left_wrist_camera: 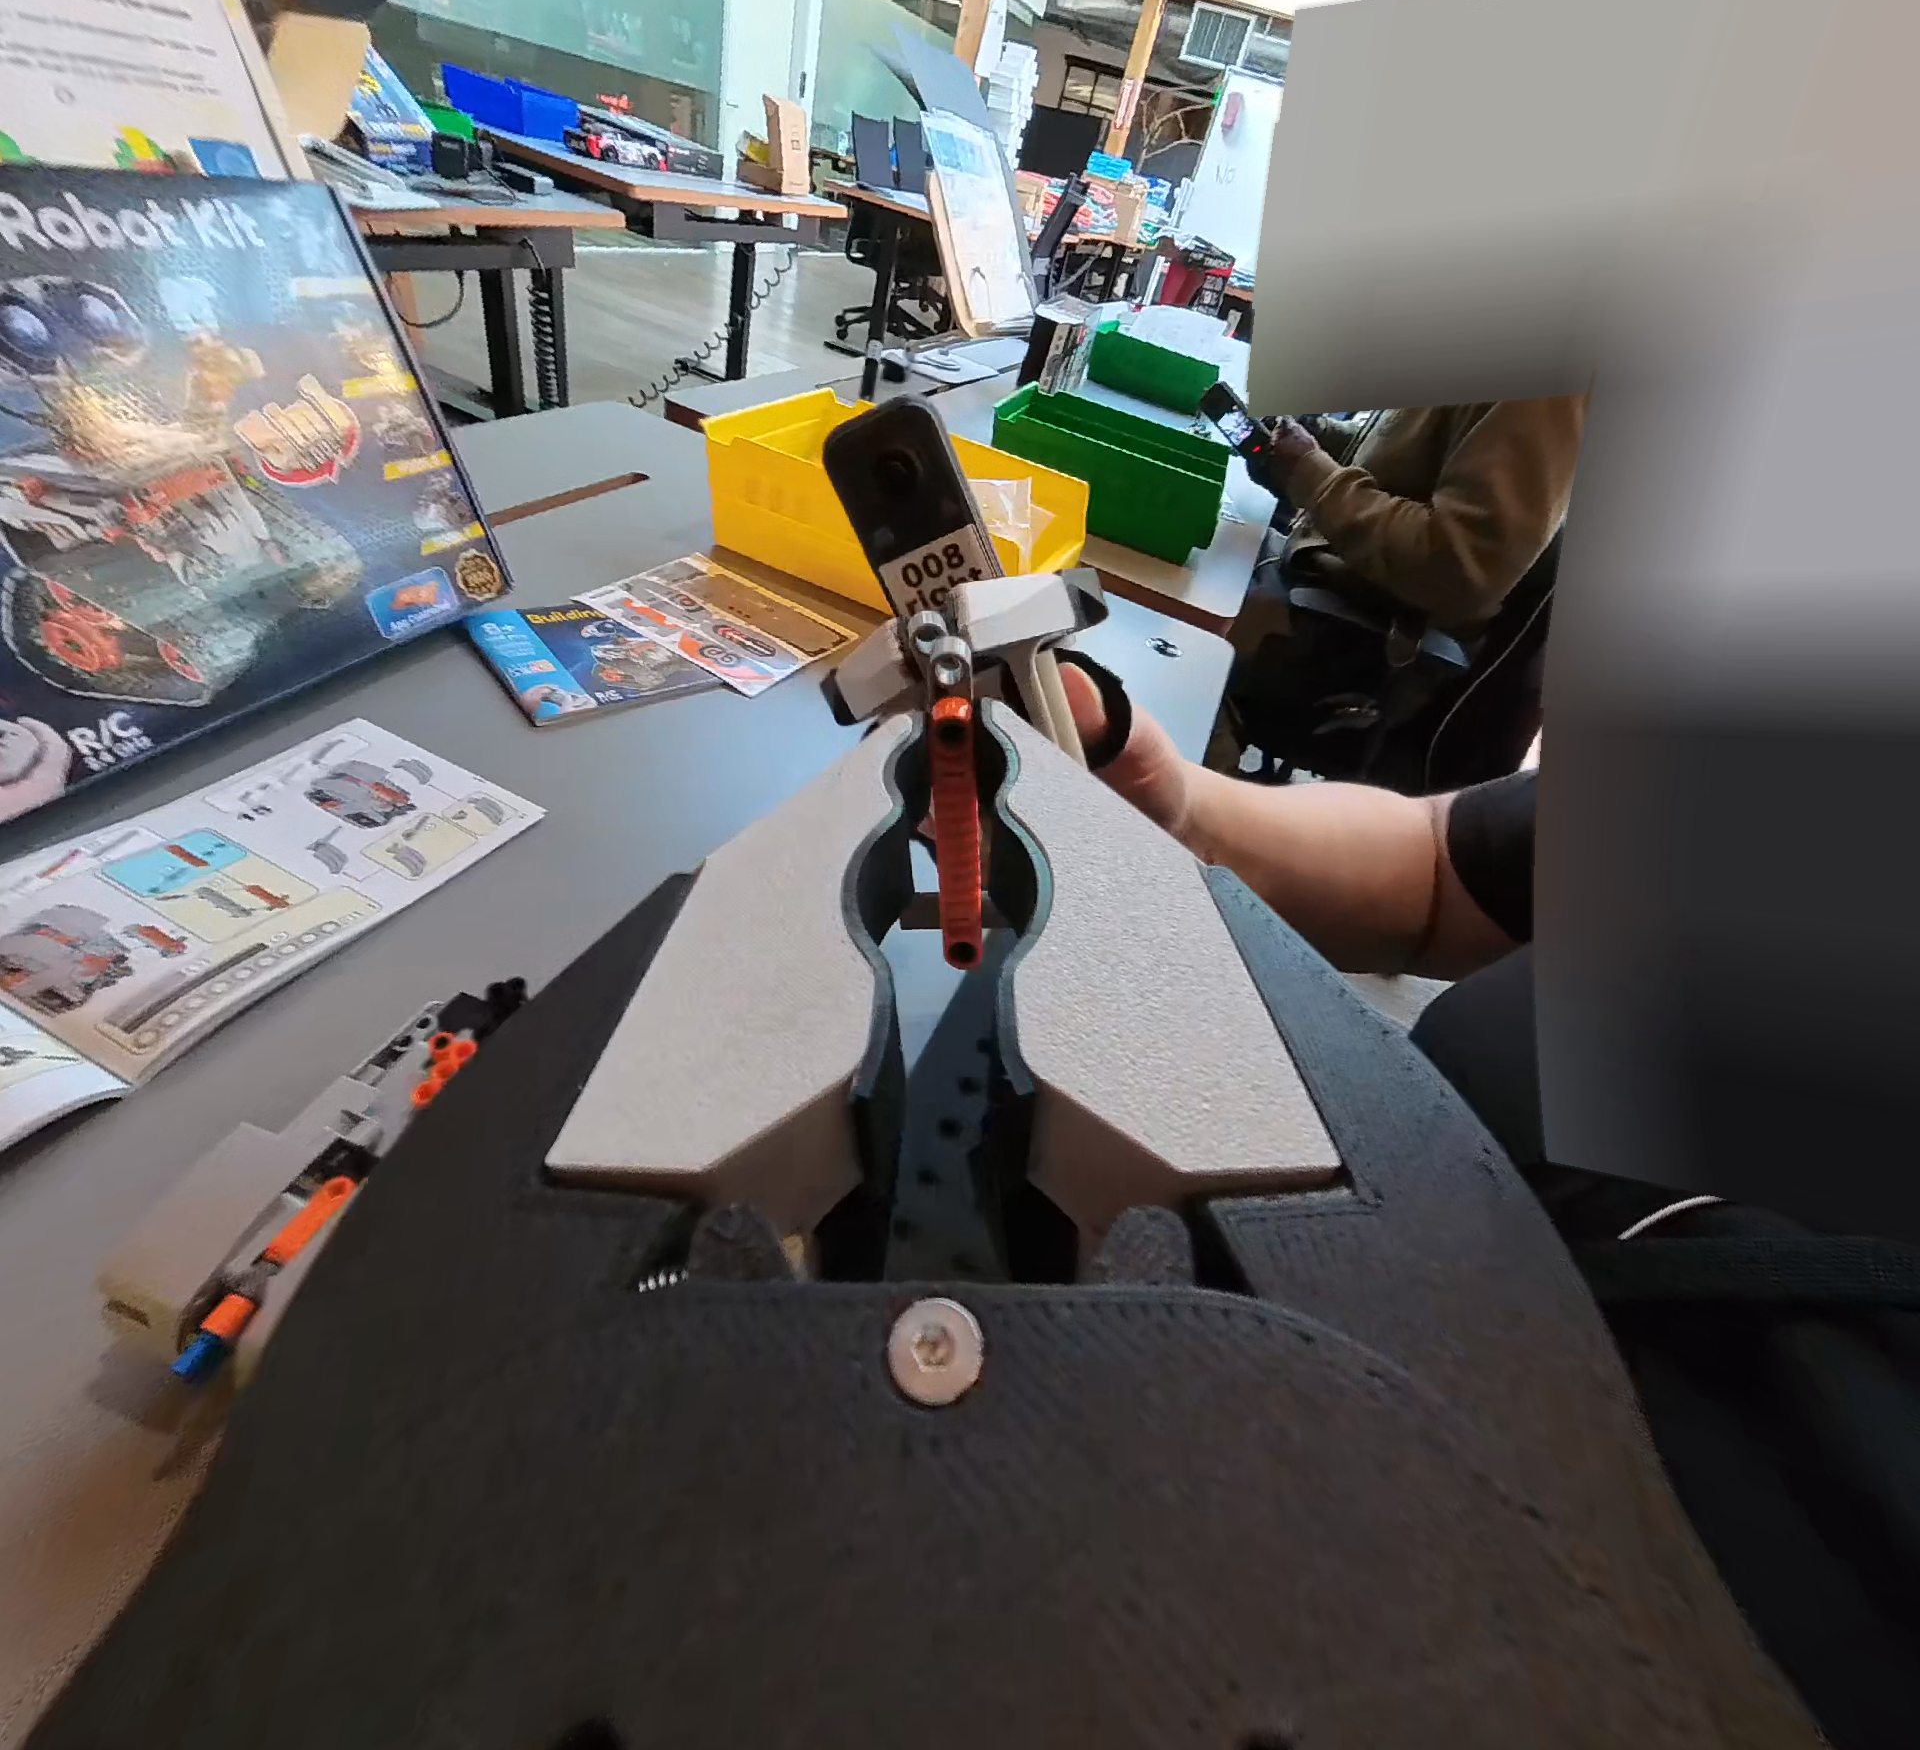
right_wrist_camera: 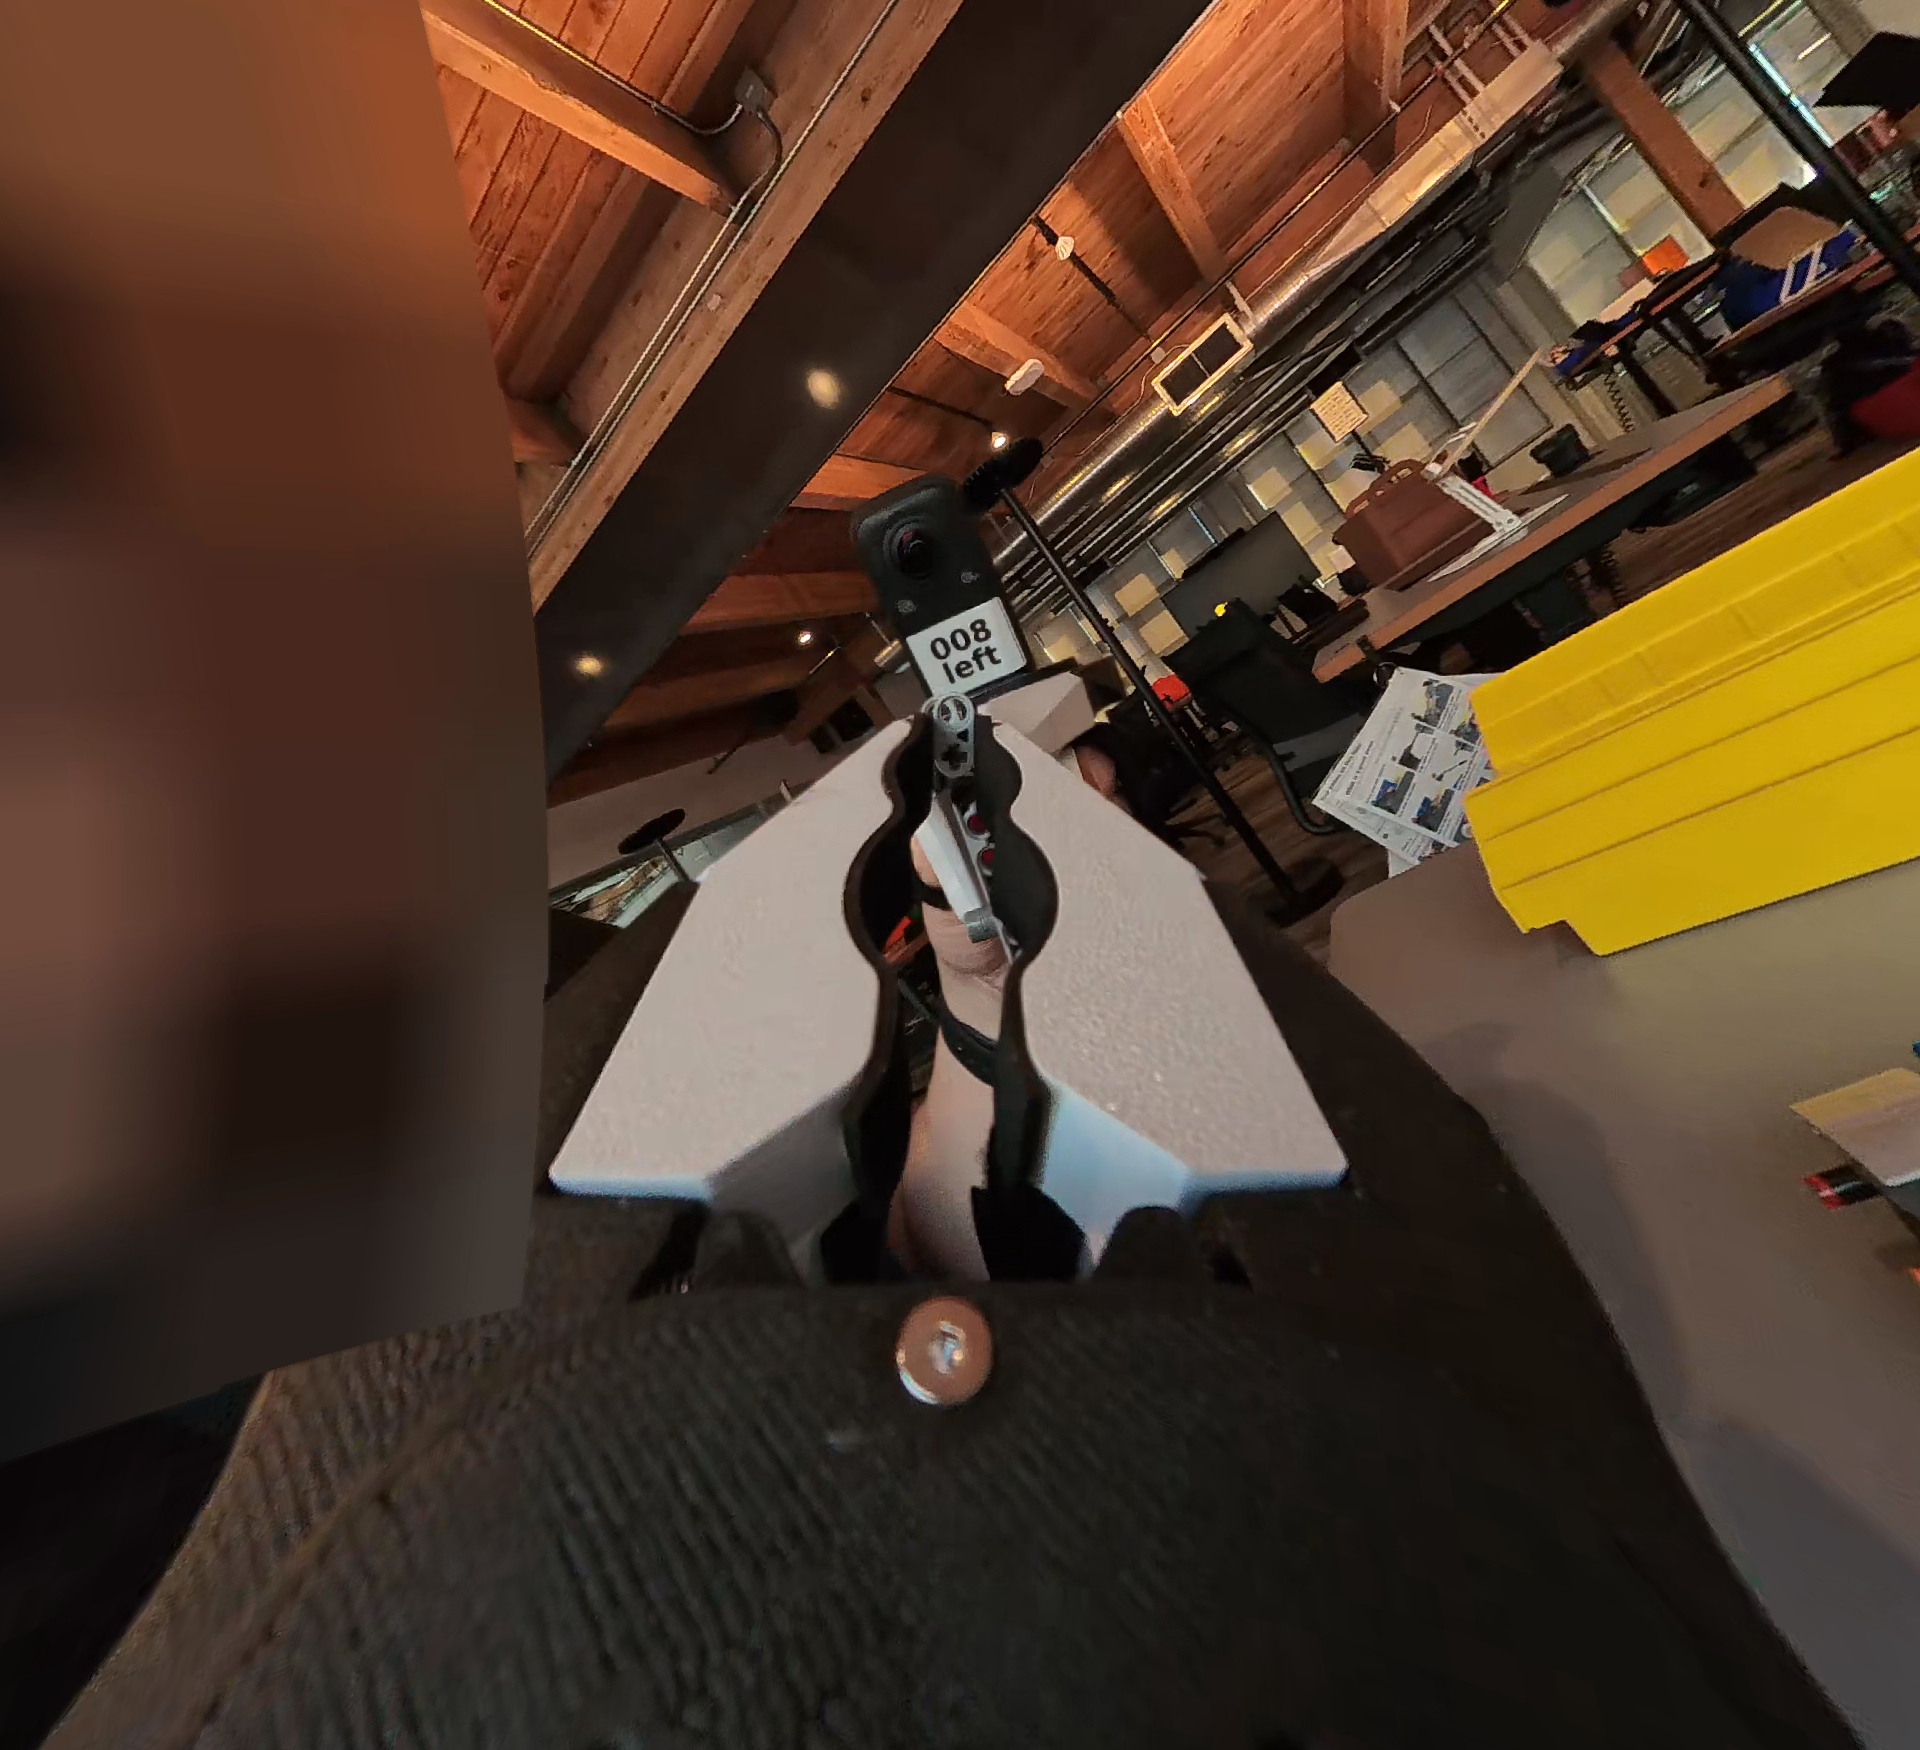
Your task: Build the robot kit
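Left wrist view: left gripper [left_wrist_camera: 951, 765] clamps an orange beam [left_wrist_camera: 958, 843] at frame centre; the right gripper [left_wrist_camera: 940, 656] meets it tip to tip, holding a grey beam [left_wrist_camera: 940, 651]. Instruction sheet [left_wrist_camera: 239, 879] and parts assembly [left_wrist_camera: 312, 1181] lie on the counter [left_wrist_camera: 644, 796], lower left.

Right wrist view: right gripper [right_wrist_camera: 951, 755] pinches the grey beam [right_wrist_camera: 961, 827]; only here, ceiling timbers [right_wrist_camera: 644, 17] fill the upper frame; yellow bin [right_wrist_camera: 1704, 713] sits right.
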The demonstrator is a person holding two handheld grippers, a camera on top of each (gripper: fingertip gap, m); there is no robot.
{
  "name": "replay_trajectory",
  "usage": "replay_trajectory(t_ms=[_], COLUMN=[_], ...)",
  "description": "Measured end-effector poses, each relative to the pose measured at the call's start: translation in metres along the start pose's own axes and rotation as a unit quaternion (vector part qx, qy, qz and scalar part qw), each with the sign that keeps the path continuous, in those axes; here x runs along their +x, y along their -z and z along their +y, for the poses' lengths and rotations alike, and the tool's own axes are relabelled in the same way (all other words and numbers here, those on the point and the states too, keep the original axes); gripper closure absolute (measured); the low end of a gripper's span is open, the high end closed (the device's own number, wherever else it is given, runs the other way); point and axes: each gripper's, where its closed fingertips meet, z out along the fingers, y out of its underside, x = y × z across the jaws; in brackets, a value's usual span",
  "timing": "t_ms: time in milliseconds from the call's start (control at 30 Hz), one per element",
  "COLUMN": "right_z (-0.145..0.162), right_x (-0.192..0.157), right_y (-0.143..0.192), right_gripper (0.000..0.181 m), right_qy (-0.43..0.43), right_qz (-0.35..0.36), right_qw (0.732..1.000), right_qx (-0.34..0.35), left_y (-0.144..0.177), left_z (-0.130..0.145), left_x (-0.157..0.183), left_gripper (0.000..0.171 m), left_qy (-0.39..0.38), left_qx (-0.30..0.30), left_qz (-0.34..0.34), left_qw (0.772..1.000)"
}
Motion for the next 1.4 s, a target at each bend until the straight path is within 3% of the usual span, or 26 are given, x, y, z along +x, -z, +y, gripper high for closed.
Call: replay_trajectory(t_ms=[33, 233, 567, 700, 933, 1167, 1400], right_z=[-0.001, -0.003, -0.003, 0.001, 0.01, 0.005, 0.002], right_x=[0.001, 0.0, -0.004, 0.0, -0.001, 0.008, 0.01], right_y=[0.0, 0.001, 0.002, 0.002, 0.0, -0.001, 0.0], right_gripper=[0.177, 0.176, 0.177, 0.176, 0.177, 0.176, 0.177], right_qy=[0.005, 0.024, 0.027, 0.017, 0.03, 0.011, 0.069], right_qz=[0.005, 0.008, -0.016, -0.004, 0.013, 0.039, 0.067], right_qw=[1.0, 1.0, 0.999, 1.0, 0.999, 0.999, 0.995], right_qx=[0.003, 0.015, 0.037, 0.018, -0.04, 0.012, 0.041], left_y=[0.0, -0.002, -0.003, -0.002, 0.003, 0.003, 0.002], left_z=[0.0, -0.001, -0.001, 0.003, 0.009, 0.009, 0.008], left_x=[-0.001, -0.001, 0.001, -0.001, 0.003, -0.007, -0.01], left_gripper=[0.166, 0.166, 0.166, 0.166, 0.166, 0.166, 0.166], left_qy=[0.01, 0.039, 0.009, -0.02, 0.03, 0.043, 0.025], left_qx=[0.0, 0.006, 0.0, -0.022, -0.03, -0.006, -0.008], left_qz=[0.002, 0.009, -0.016, -0.035, 0.016, -0.001, -0.027], left_qw=[1.0, 0.999, 1.0, 0.999, 0.999, 0.999, 0.999])
